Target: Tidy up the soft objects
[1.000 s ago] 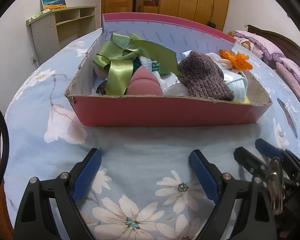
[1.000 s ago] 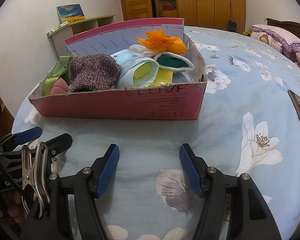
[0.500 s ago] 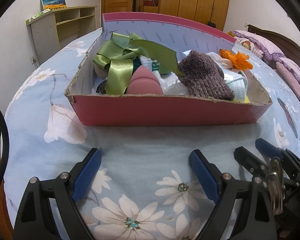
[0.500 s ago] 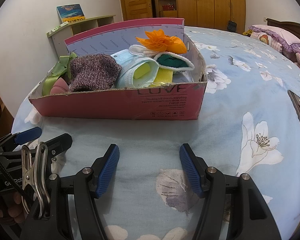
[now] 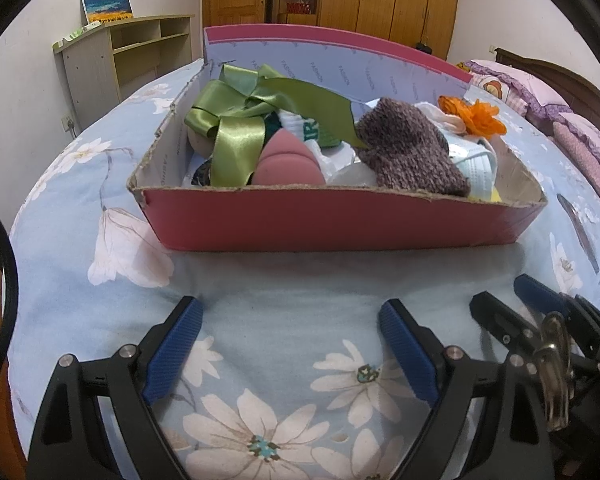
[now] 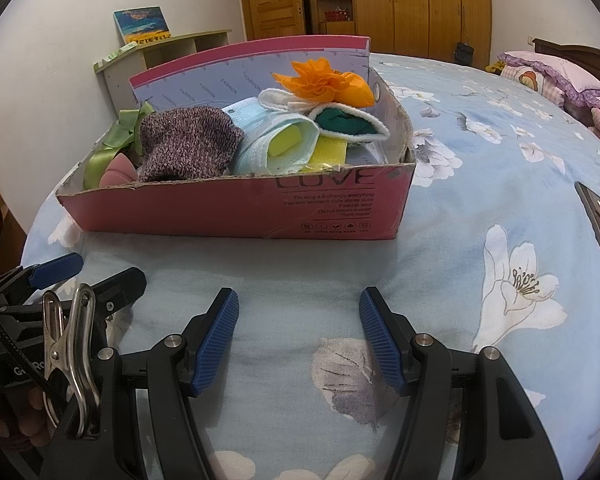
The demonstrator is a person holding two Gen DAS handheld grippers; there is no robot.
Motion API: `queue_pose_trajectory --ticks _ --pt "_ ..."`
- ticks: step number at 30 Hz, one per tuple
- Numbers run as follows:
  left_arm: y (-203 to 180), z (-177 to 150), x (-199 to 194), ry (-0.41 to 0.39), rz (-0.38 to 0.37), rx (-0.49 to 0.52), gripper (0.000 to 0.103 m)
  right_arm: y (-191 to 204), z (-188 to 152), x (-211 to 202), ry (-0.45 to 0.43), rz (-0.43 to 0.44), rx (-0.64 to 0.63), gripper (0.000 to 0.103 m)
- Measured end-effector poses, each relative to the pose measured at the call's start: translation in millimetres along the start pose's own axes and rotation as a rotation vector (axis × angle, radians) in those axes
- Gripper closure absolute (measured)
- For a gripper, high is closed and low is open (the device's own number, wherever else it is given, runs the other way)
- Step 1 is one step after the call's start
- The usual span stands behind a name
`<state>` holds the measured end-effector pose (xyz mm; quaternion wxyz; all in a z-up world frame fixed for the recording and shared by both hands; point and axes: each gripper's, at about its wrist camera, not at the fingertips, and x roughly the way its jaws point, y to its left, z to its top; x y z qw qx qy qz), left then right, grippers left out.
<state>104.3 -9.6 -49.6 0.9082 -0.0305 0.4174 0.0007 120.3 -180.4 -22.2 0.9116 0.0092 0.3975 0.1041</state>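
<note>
Bedsheet [image 5: 284, 304] under both tools (L [image 5: 290, 354], R [image 6: 298, 338]): wide open, empty.

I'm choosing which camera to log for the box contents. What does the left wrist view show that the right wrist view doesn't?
Only the left wrist view shows the white sock with green lettering. Only the right wrist view shows the dark green felt piece and the box's printed LOVE panel. Both share the pink cardboard box, purple knitted piece, green satin ribbon and orange fabric flower.
</note>
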Motion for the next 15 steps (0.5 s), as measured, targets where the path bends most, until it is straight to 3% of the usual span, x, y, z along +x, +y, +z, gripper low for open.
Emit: queue_pose_trajectory --ticks 15 --pt "-1.1 -3.1 -1.1 -0.005 -0.002 -0.001 0.009 9.2 1.2 1.7 0.01 -0.025 -0.015 0.038"
